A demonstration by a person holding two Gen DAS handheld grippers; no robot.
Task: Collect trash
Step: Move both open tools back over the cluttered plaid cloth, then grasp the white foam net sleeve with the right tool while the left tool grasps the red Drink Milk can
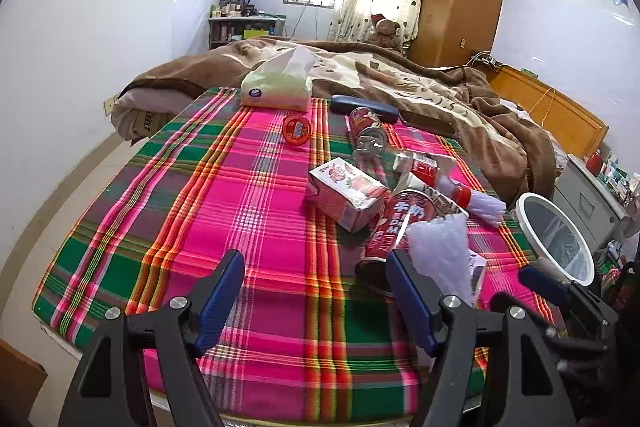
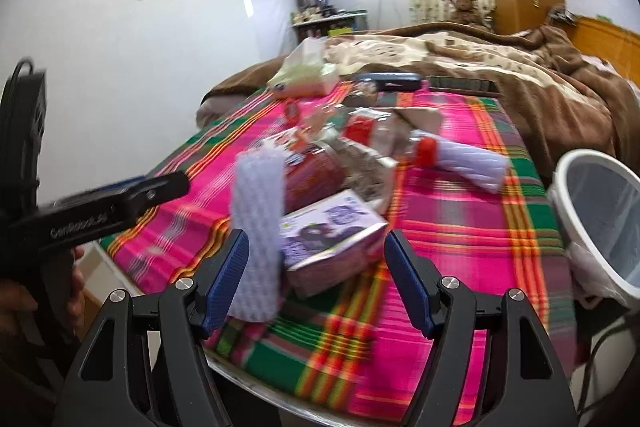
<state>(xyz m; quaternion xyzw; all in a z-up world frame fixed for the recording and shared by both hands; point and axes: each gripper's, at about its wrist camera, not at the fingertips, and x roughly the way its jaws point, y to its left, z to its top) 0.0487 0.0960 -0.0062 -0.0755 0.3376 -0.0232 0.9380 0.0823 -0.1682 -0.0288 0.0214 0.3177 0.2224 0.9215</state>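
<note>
Both my jaws stand open and empty over the bed's plaid sheet, trash heaped at centre — milk carton, red can — and the white bin waits at the right edge for easy drops.

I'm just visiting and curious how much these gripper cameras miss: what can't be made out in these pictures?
- Inside of the white bin: the left view cuts it short behind the right gripper; the right view shows only part, at its edge.
- Purple carton print: motion blur, right view.
- Cans further back: partly covered by the strawberry carton and foam sleeve.
- Shelf items: too small.
- Left gripper: open, nothing between.
</note>
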